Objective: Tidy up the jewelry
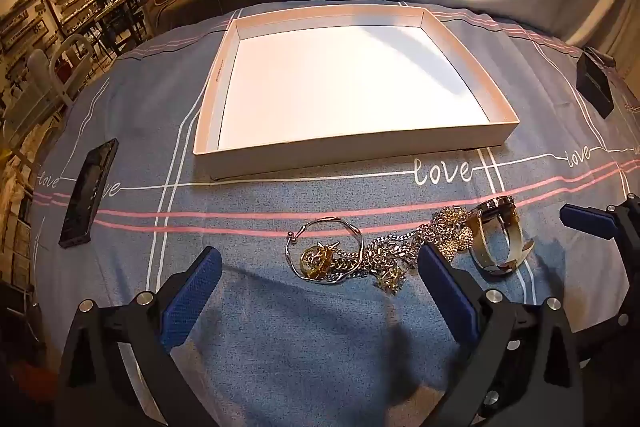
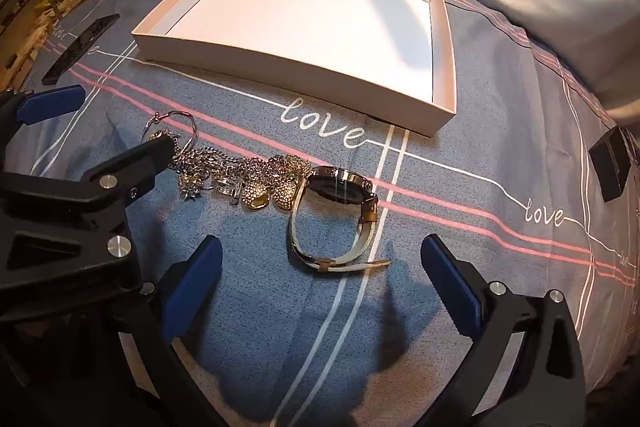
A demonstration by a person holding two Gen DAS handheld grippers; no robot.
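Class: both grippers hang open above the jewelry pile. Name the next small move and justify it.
Probably lower the right gripper onto the watch: it lies apart from the tangled chains, framed by the open jaws, and the white tray beyond holds nothing yet.

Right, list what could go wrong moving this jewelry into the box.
1. The chains lie tangled with the bangle; lifting one may drag the rest.
2. The wristwatch stands on edge and could tip or slip from the open right gripper.
3. Both grippers sit close together, so the left gripper may collide.
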